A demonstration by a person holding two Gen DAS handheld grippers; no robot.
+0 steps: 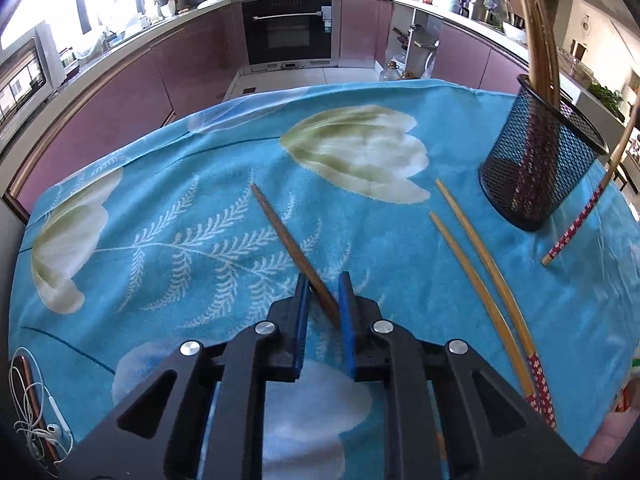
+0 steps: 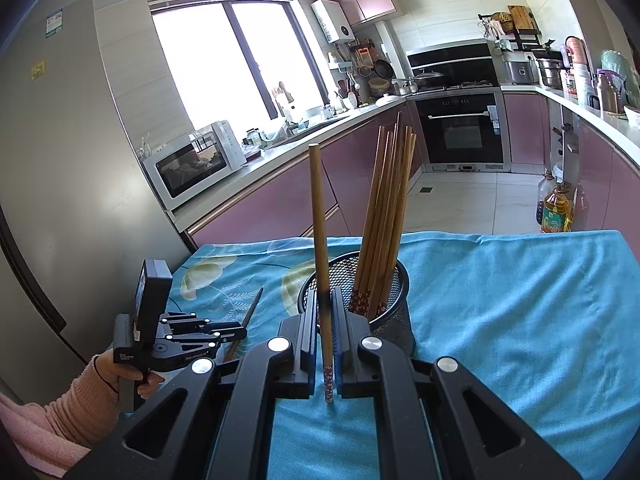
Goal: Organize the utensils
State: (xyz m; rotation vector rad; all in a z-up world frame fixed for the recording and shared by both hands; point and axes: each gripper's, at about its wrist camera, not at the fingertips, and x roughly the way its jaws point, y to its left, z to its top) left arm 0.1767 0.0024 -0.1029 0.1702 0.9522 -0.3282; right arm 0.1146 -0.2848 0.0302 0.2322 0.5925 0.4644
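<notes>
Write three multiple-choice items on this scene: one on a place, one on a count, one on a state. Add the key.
1. Where is the dark brown chopstick?
A. On the kitchen counter
B. On the blue cloth, its near end between the jaws of the left gripper
C. On the floor

2. How many pale chopsticks lie loose on the cloth, right of the dark one?
A. One
B. Two
C. Four

3. What is the state of the right gripper?
A. Open and empty
B. Shut on a spoon
C. Shut on an upright chopstick, in front of the mesh holder

Key:
1 B, the left wrist view shows it lying on the cloth and running in between the jaws.
2 B, two lie side by side there.
3 C, the jaws pinch its lower part in the right wrist view.
</notes>
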